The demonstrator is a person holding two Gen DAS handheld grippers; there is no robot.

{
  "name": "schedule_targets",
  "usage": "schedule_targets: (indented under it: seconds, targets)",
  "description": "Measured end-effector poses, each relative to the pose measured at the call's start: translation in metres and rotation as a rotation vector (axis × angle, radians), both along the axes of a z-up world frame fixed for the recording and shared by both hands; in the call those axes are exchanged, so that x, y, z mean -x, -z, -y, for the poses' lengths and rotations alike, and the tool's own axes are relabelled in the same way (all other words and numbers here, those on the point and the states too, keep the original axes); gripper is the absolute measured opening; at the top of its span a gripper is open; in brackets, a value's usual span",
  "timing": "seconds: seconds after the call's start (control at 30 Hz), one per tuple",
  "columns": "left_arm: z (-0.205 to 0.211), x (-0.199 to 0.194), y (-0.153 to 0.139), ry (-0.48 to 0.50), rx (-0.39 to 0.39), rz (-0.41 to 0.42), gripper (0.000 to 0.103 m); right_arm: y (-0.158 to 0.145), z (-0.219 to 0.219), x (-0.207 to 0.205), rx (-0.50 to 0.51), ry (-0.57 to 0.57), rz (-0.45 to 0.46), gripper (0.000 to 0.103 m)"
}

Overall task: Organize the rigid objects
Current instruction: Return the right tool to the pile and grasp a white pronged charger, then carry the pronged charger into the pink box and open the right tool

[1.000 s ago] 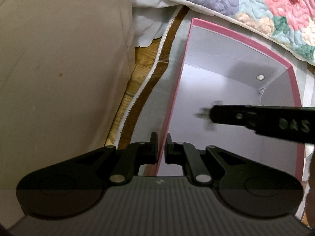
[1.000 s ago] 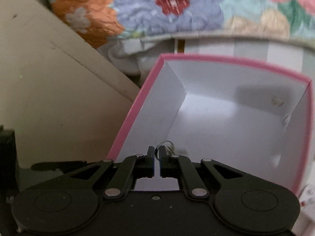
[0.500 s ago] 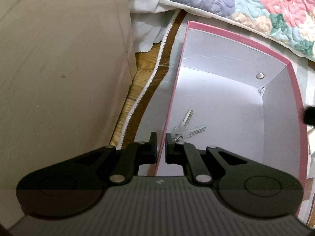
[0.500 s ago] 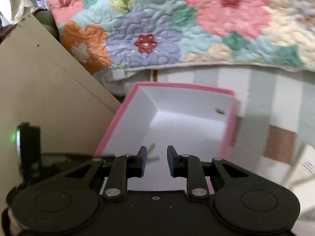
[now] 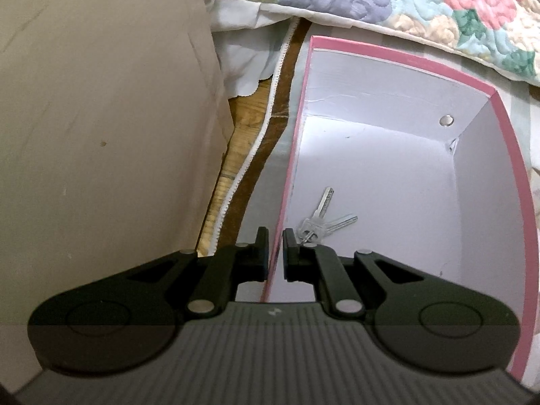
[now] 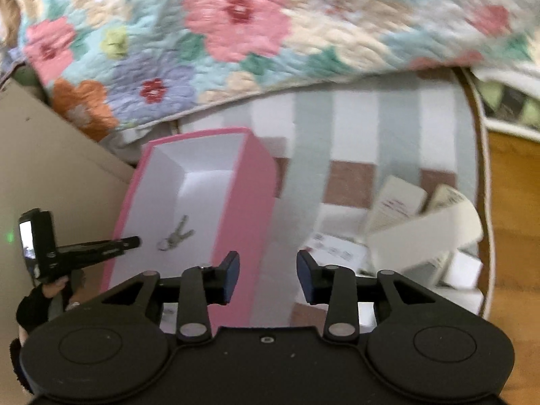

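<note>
The left hand-held gripper (image 5: 275, 253) has its jaws pressed together on the near wall of the pink box (image 5: 508, 135), one finger outside the wall and one inside. From the right wrist view the same gripper (image 6: 136, 242) reaches over the box's left edge, carried by a gloved hand (image 6: 40, 300).

The box (image 6: 251, 199) is open, white inside with a pink rim and pink outer sides. Two silver keys (image 5: 322, 219) on a ring lie on its floor, near the wall that the left gripper pinches; their blades fan out toward the middle of the box. In the right wrist view the keys (image 6: 175, 236) sit just beyond the left gripper's tip.

The right hand-held gripper (image 6: 268, 275) is outside the box, above its right side, with its jaws opening and nothing between them.

The box stands on a striped rug (image 6: 317, 128) with brown squares. A floral quilt (image 6: 236, 27) hangs behind it. Right of the box, on the rug, lies a blurred heap of small white cartons (image 6: 415, 229). A beige panel (image 5: 101, 118) rises left of the box, and bare wood floor (image 6: 513, 185) shows past the rug's edge.
</note>
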State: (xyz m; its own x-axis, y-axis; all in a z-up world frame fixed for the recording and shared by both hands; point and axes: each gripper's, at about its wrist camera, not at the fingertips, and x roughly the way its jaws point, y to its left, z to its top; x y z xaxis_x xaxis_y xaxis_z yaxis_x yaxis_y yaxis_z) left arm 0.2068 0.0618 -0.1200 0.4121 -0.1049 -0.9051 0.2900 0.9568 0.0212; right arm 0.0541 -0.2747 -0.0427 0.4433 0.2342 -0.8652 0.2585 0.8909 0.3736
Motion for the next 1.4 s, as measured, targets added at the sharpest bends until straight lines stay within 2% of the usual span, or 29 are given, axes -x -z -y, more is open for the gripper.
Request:
schedule_targets:
  seconds: [0.27,0.37,0.5,0.6,0.7,0.77,0.87,0.97,1.07,1.4]
  targets:
    - [0.002,0.0,0.0,-0.001,-0.007,0.003,0.008,0.049,0.014,0.021,-0.039,0.074,-0.094,0.048]
    - [0.003,0.001,0.0,0.002,-0.014,0.004,0.008,0.066,0.015,0.024,0.027,0.107,-0.134,0.058]
    - [0.004,0.0,0.001,0.0,-0.018,0.003,0.008,0.084,0.017,0.024,0.085,0.137,-0.149,0.058]
    - [0.003,0.001,0.001,0.0,-0.016,0.004,0.008,0.097,0.013,0.022,0.083,0.114,-0.153,0.058]
    - [0.001,0.0,0.001,-0.006,-0.004,-0.001,0.008,0.114,0.006,0.021,0.123,0.097,-0.183,0.059]
    - [0.0,-0.001,0.001,-0.006,0.0,-0.002,0.008,0.118,-0.002,0.019,0.145,0.072,-0.172,0.064]
    - [-0.001,-0.001,0.001,-0.003,-0.001,-0.001,0.008,0.123,-0.012,0.01,0.196,0.027,-0.181,0.062]
    - [-0.002,-0.001,0.001,-0.002,0.003,-0.001,0.008,0.139,-0.014,-0.002,0.216,0.03,-0.235,0.063]
    - [-0.002,-0.001,0.001,0.002,0.004,-0.001,0.008,0.139,-0.02,-0.006,0.264,0.026,-0.228,0.062]
    - [-0.003,-0.001,0.0,0.01,0.012,-0.008,0.007,0.146,-0.013,-0.012,0.246,0.018,-0.271,0.061]
